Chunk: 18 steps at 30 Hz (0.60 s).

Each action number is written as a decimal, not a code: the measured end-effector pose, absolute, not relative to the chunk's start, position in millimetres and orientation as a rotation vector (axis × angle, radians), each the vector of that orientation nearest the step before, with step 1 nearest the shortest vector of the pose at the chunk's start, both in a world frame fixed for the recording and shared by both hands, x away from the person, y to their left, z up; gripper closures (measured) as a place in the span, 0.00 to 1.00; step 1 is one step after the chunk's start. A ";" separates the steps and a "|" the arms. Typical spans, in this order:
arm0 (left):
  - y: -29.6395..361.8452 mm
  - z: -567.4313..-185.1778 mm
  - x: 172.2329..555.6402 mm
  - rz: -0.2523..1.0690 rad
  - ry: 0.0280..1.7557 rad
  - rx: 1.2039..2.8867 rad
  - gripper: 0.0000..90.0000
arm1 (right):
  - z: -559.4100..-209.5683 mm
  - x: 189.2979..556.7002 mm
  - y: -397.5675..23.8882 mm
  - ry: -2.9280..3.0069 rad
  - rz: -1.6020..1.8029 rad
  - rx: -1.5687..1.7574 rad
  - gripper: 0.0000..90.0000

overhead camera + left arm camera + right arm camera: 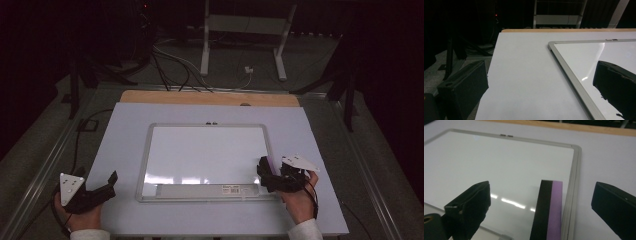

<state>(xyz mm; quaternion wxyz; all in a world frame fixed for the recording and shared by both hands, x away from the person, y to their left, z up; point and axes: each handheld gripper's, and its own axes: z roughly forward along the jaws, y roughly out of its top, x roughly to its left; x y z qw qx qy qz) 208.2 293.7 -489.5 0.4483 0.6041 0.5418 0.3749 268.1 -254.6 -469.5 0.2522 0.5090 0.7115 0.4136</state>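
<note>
At the left edge of the white rectangular table top (125, 150), the left gripper (107, 182) rests in the person's left hand (80, 217), with a grey three-cornered plate on its top. In the left gripper view its two black jaws stand wide apart with nothing between them; one is over the table edge and the other over the board.

In the middle of the table lies a flat whiteboard with a thin grey metal frame (145, 150), and lamp light reflects on its shiny surface. A narrow grey tray runs along its near edge.

At the right near corner of the whiteboard is the eraser block, black on one side and purple on the other (549, 210). It stands on its edge on the board, just beside the right frame. The right gripper (265, 172), in the person's right hand (300, 202), has its jaws released: they stand on both sides of the eraser, and neither jaw touches it.
</note>
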 end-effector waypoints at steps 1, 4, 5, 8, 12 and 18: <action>293.7 -489.3 208.1 0.929 1.340 1.494 0.01 | -468.5 267.7 -255.3 1.930 1.138 1.378 0.02; 293.4 -489.0 207.8 0.929 1.339 1.494 0.01 | -465.6 267.2 -257.9 1.917 1.140 1.360 0.01; 293.2 -489.0 207.8 0.929 1.339 1.495 0.01 | -464.6 266.9 -259.3 1.913 1.147 1.356 0.01; 292.7 -488.9 207.7 0.930 1.339 1.495 0.01 | -462.4 266.1 -264.6 1.897 1.157 1.349 0.01; 292.1 -488.4 207.7 0.928 1.335 1.496 0.01 | -460.0 264.3 -272.3 1.883 1.173 1.336 0.00; 290.0 -486.9 207.1 0.931 1.326 1.496 0.01 | -459.0 260.3 -284.0 1.862 1.185 1.331 0.00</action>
